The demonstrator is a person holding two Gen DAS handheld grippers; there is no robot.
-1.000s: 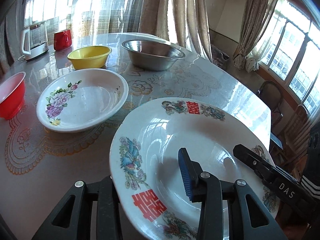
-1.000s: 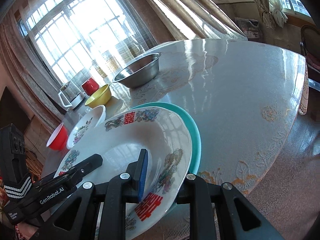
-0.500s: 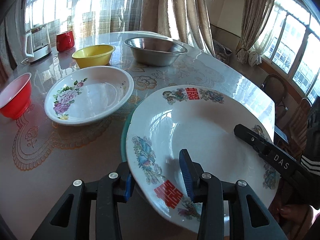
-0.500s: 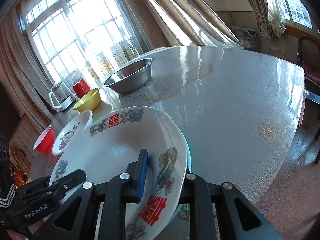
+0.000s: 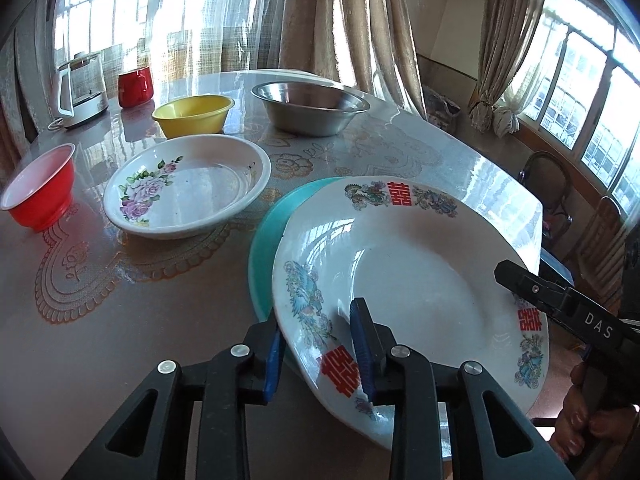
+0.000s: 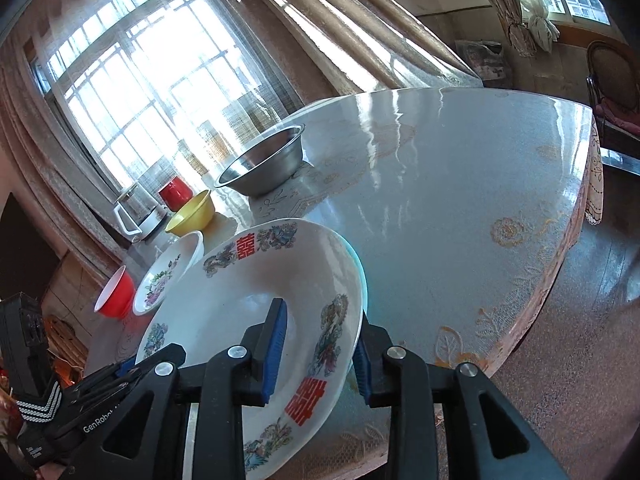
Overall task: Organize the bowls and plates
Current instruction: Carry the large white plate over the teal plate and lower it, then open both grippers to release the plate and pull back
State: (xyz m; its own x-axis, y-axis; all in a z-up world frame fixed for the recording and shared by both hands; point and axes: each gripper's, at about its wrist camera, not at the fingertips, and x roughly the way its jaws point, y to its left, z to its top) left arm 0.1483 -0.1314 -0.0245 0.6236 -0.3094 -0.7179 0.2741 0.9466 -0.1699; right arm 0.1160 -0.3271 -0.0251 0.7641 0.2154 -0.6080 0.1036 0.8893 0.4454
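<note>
Big white plate point(image 5: 420, 264) w/ red characters sits tilted on a teal plate point(image 5: 266, 232) near the desk point(image 5: 168, 320) edge; it's prob. heavy, stiff, glazed-slick & breakable. Left gripper point(image 5: 320, 344) fingers closing astride its near rim. Right gripper point(image 6: 318, 350) fingers opening, rim between them w/ gaps, so best hold is the rim, opposite sides.

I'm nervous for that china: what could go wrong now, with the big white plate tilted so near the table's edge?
1. The white plate is tilted over the teal plate, close to the table edge. The right tool is opening around its rim, so the plate might slide off.
2. The left tool is closing with the rim between its fingers; an uneven pinch could tip or chip the plate.
</note>
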